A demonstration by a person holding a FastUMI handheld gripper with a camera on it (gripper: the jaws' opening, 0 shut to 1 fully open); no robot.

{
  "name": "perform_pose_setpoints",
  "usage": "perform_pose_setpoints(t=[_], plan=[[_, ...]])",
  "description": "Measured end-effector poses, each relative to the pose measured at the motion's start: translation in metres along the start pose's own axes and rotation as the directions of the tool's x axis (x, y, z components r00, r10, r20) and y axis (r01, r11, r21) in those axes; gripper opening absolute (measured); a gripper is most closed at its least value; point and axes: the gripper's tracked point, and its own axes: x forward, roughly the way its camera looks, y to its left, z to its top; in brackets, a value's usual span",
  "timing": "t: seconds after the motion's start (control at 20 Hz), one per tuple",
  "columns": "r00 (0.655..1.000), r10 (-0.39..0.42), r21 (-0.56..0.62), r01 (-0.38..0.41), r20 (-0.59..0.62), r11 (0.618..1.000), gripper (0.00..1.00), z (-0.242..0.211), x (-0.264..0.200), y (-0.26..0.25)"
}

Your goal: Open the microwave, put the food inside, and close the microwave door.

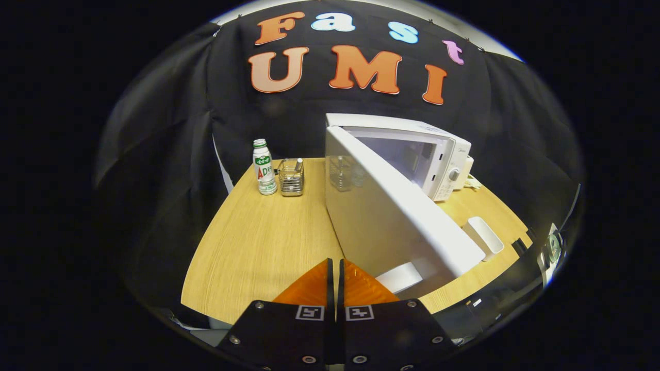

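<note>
- Door (392, 216) swung open, just ahead of gripper (335, 268) & to its right; step 1 looks done.
- Gripper clenched, fingers together, nothing between them.
- Oven (438, 154) beyond door; cavity looks empty, so food not in yet. Loading + closing left.
- Food: likely the bottle (264, 167), well ahead-left on bench (258, 247), touching wire basket (292, 178); basket contents unclear.
- White tray (483, 236) right of door, seems empty.
</note>
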Motion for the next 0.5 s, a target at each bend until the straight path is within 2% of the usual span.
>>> perform_pose_setpoints(t=[0.15,0.5], plan=[[0.999,-0.048,0.016,0.048,0.018,0.999,0.01,0.007,0.008,-0.035],[0.994,-0.108,0.112,0.104,0.029,0.988,0.01,0.024,0.041,-0.093]])
